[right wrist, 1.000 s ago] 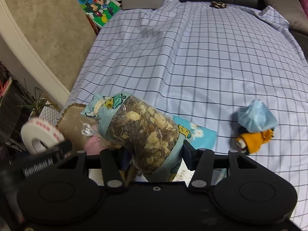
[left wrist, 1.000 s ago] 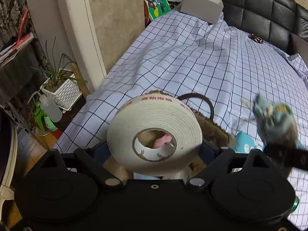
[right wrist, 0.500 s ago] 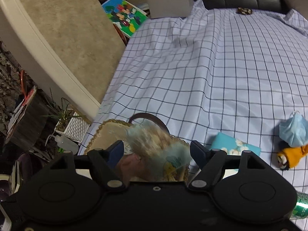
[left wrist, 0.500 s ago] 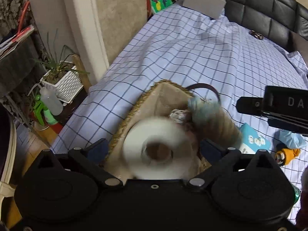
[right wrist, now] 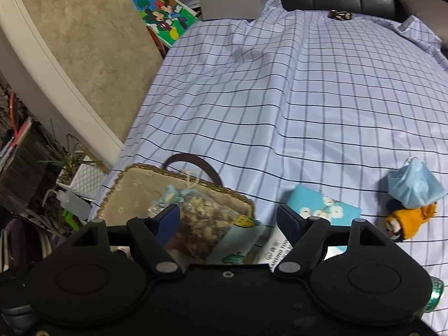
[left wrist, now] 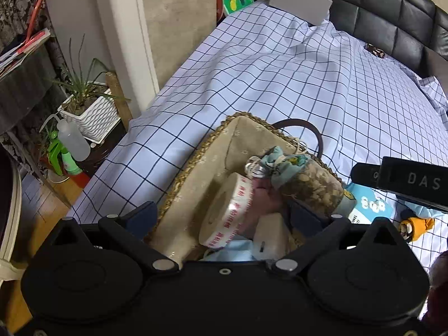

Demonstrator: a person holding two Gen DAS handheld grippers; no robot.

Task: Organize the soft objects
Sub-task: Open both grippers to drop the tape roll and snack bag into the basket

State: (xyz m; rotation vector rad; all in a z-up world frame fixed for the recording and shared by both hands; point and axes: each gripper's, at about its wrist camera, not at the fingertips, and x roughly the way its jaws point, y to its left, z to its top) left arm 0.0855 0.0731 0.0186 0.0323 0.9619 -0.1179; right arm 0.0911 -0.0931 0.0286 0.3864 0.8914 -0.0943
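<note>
Left wrist view: the left gripper [left wrist: 222,215] has just spread wide, empty, above the basket [left wrist: 196,165]; the tape roll [left wrist: 226,212], printed with red characters, lies inside. "DAS" marks the right gripper's body at three o'clock.

Right wrist view: the right gripper [right wrist: 228,221] has just parted, its pads off the pouch [right wrist: 207,226] resting in the basket.

In basket [left wrist: 196,173]: tape roll [left wrist: 224,210], sachet [left wrist: 308,182] to its right.
Right of basket, on sheet [right wrist: 280,98]: tissue pack [right wrist: 322,204], mask [right wrist: 414,187], plush toy [right wrist: 406,221].

In the left wrist view, the gripper body hides the near end of the woven basket [left wrist: 196,168], and the tape roll [left wrist: 226,210] covers most of a pink item behind it. At the lower right edge of the right wrist view, a green can [right wrist: 435,294] is mostly hidden. The small dark object [right wrist: 340,14] at the upper right is too small to identify.
</note>
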